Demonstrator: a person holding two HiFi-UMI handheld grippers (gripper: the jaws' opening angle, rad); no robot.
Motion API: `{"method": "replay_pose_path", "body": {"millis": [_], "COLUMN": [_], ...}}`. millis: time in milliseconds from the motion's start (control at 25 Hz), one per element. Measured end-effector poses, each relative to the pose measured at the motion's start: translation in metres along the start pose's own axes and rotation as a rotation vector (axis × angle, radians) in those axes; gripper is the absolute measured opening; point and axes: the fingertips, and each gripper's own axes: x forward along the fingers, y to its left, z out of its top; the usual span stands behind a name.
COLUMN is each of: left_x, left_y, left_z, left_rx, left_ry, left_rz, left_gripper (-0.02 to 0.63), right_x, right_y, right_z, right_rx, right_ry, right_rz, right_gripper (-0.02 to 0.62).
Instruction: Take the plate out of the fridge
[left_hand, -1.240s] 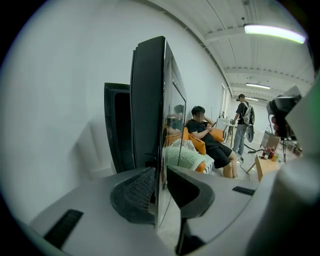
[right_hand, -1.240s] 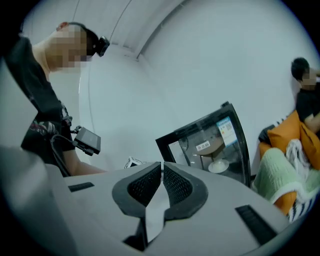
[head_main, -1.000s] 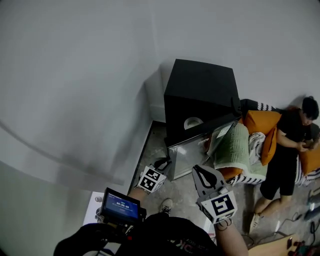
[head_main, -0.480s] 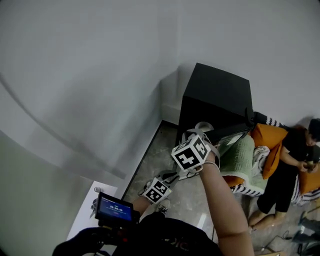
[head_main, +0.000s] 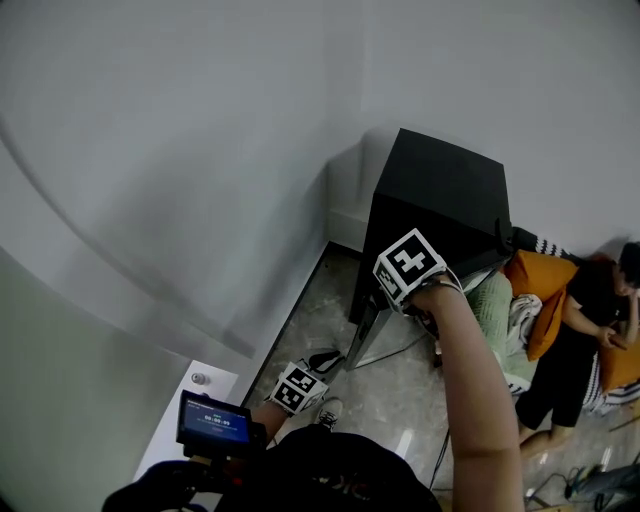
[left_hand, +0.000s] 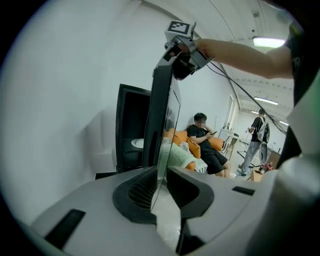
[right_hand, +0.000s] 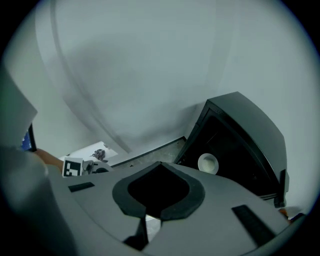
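Observation:
A black fridge (head_main: 440, 190) stands against the white wall with its door (head_main: 362, 338) swung open, seen edge-on. A white plate (right_hand: 208, 163) sits on a shelf inside and also shows in the left gripper view (left_hand: 137, 143); the head view hides it. My left gripper (head_main: 322, 360) is low down, and its jaws (left_hand: 161, 185) are closed on the door's thin edge (left_hand: 162, 115). My right gripper (head_main: 405, 285) rests at the door's top corner (left_hand: 180, 55). Its jaws (right_hand: 150, 217) have just closed and hold nothing.
A person (head_main: 585, 320) sits on an orange sofa right of the fridge, beside a green striped blanket (head_main: 500, 310). Another person (left_hand: 260, 135) stands further back. A small lit screen (head_main: 212, 420) and a white table edge (head_main: 175, 430) are at my lower left. The floor is grey stone.
My right gripper has swung from near my body up and out to the top of the fridge door. The plate, seen earlier in the head view, is now hidden. The left gripper shifted slightly.

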Motion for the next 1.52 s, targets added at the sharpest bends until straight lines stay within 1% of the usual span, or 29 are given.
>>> {"method": "replay_pose_path", "body": {"millis": [80, 160, 240, 320, 440, 560, 600, 640, 760, 840, 960, 1080, 1160, 1280, 1400, 1520], "left_x": [-0.002, -0.006, -0.010, -0.010, -0.007, -0.005, -0.006, -0.006, -0.006, -0.005, -0.008, -0.011, -0.013, -0.019, -0.028, -0.036], "left_y": [-0.003, -0.013, -0.026, -0.041, -0.063, -0.080, -0.085, -0.091, -0.110, -0.122, -0.147, -0.172, -0.184, -0.197, -0.200, -0.200], "left_z": [0.001, 0.007, 0.017, 0.027, 0.037, 0.046, 0.049, 0.051, 0.056, 0.058, 0.059, 0.058, 0.056, 0.051, 0.047, 0.040], "left_rx": [-0.034, -0.087, -0.151, -0.194, -0.188, -0.177, -0.176, -0.174, -0.158, -0.162, -0.173, -0.154, -0.152, -0.167, -0.220, -0.259], "left_ry": [-0.016, -0.047, -0.088, -0.119, -0.136, -0.142, -0.145, -0.149, -0.157, -0.159, -0.151, -0.145, -0.139, -0.131, -0.141, -0.145], "left_rz": [-0.031, -0.079, -0.133, -0.184, -0.245, -0.292, -0.306, -0.319, -0.351, -0.376, -0.458, -0.523, -0.543, -0.547, -0.541, -0.515], "left_gripper": [0.060, 0.060, 0.060, 0.060, 0.060, 0.054, 0.007, 0.006, 0.006, 0.006, 0.006, 0.006, 0.006, 0.006, 0.006, 0.006], "right_x": [-0.008, -0.017, -0.029, -0.042, -0.058, -0.070, -0.074, -0.079, -0.092, -0.098, -0.109, -0.122, -0.130, -0.142, -0.149, -0.154], "right_y": [0.010, 0.020, 0.029, 0.035, 0.039, 0.041, 0.041, 0.041, 0.037, 0.030, 0.013, -0.010, -0.025, -0.044, -0.063, -0.082], "right_z": [-0.013, -0.028, -0.044, -0.063, -0.096, -0.135, -0.148, -0.160, -0.193, -0.215, -0.246, -0.275, -0.291, -0.314, -0.331, -0.340], "right_rx": [-0.023, -0.046, -0.069, -0.079, -0.069, -0.050, -0.048, -0.051, -0.073, -0.071, -0.042, -0.018, 0.018, 0.048, 0.060, 0.065], "right_ry": [0.010, 0.016, 0.003, -0.025, -0.057, -0.030, -0.015, -0.002, 0.030, 0.039, 0.028, 0.014, -0.009, -0.038, -0.043, -0.050], "right_rz": [0.027, 0.045, 0.044, 0.028, 0.003, -0.009, -0.017, -0.031, -0.087, -0.129, -0.199, -0.254, -0.251, -0.259, -0.286, -0.315], "right_gripper": [0.002, 0.002, 0.002, 0.002, 0.003, 0.002, 0.003, 0.003, 0.003, 0.003, 0.003, 0.003, 0.003, 0.003, 0.003, 0.002]}}
